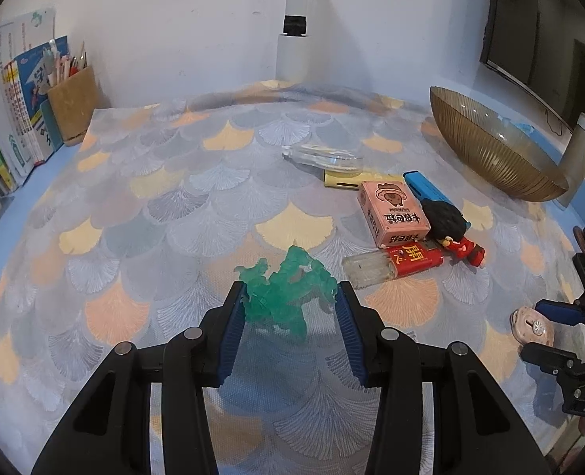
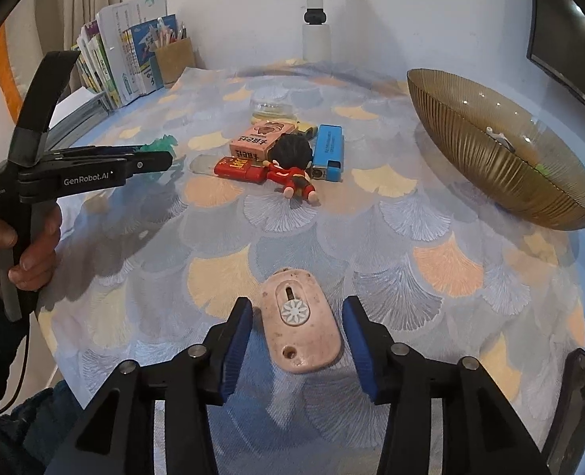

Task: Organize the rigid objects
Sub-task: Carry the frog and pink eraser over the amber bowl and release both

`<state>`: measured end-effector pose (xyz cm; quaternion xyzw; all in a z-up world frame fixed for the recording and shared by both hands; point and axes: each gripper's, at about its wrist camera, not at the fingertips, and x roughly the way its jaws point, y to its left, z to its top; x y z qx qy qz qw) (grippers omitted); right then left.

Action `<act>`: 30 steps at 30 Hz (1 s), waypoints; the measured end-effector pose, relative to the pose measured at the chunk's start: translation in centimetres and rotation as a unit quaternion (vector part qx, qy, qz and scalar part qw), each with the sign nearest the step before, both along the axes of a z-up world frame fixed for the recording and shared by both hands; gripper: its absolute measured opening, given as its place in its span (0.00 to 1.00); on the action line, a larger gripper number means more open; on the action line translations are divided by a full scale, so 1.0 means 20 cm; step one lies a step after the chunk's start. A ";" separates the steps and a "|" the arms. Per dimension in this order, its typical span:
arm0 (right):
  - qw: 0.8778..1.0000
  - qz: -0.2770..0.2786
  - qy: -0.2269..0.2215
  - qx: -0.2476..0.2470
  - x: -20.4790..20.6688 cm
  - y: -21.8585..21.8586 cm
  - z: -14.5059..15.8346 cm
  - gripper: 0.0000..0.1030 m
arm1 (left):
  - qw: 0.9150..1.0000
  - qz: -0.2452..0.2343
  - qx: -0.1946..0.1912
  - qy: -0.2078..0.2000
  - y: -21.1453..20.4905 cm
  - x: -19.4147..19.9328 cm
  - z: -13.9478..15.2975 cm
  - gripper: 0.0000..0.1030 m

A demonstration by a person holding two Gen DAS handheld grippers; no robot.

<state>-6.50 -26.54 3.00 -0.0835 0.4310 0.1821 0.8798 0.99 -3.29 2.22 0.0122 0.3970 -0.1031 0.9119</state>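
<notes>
- Far left, against the wall: row of upright books (image 1: 15, 118), with a brown pen holder (image 1: 75, 103) just beside them, pens standing in it.
- Table (image 1: 173, 213) is covered by a cloth with a fan-shaped leaf print in grey, yellow and peach.
- Left gripper (image 1: 290, 308): jaws open, standing on either side of a translucent green figurine (image 1: 288, 297). The figurine is irregular and spiky, resting on the table; contact with the pads cannot be told.
- Centre-right cluster, pieces touching or just beside each other: clear plastic case (image 1: 324, 156) at the back, yellow flat item (image 1: 342, 182), pink box (image 1: 391, 211) with a cartoon animal and red characters, blue rectangular device (image 2: 328, 152), red lighter-like item (image 1: 411, 259) with a clear end, and a small doll (image 2: 292, 166) with black hair and red clothes lying on its side.
- Right gripper (image 2: 296, 328): jaws open, flanking a pink oval object (image 2: 300, 320) lying flat near the table's front edge. It has a white flower-patterned disc, a slot above, a small hole below. Pads apart from it.
- Far right: ribbed amber glass bowl (image 2: 490, 158), tilted in view, with small items inside, too small to identify.
</notes>
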 end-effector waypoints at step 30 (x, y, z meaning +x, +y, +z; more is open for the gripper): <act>0.994 -0.010 -0.109 0.010 -0.17 -0.12 0.35 0.33 | 0.999 -0.024 -0.009 -0.038 -0.16 0.01 0.26 0.41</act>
